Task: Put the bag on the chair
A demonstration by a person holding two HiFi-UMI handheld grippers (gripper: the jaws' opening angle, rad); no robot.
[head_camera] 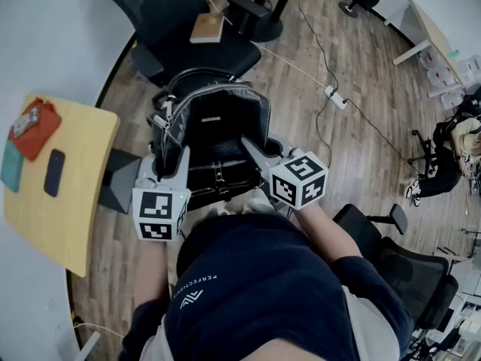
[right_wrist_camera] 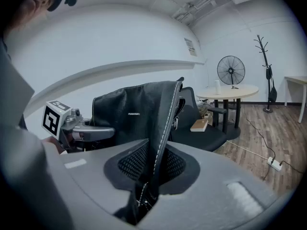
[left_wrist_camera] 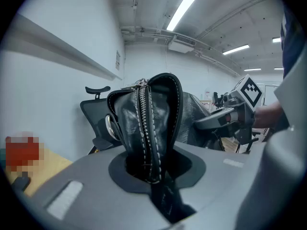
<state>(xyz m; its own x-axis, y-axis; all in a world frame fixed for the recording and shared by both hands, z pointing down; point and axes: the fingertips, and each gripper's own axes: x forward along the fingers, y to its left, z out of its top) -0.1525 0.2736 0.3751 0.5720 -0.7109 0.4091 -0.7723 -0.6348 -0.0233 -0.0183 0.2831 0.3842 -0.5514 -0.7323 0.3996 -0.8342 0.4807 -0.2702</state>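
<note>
A black leather bag (head_camera: 214, 126) with an open zipped top hangs over the wooden floor between my two grippers. My left gripper (head_camera: 171, 159) is shut on the bag's left zipped edge (left_wrist_camera: 146, 123). On the right edge (right_wrist_camera: 162, 123), my right gripper (head_camera: 252, 149) is also shut. Just beyond the bag stands a black office chair (head_camera: 188, 47), and a flat brown item (head_camera: 207, 27) lies on its seat. In the right gripper view the chair (right_wrist_camera: 211, 138) shows behind the bag with the brown item (right_wrist_camera: 198, 125) on it.
A yellow desk (head_camera: 71, 201) at the left carries a red wallet (head_camera: 34, 128) and a dark phone (head_camera: 54, 172). A power strip (head_camera: 335, 96) with its cable lies on the floor to the right. A second black chair (head_camera: 406, 269) stands at lower right. A round table (right_wrist_camera: 232, 91) and a fan (right_wrist_camera: 230, 70) are behind.
</note>
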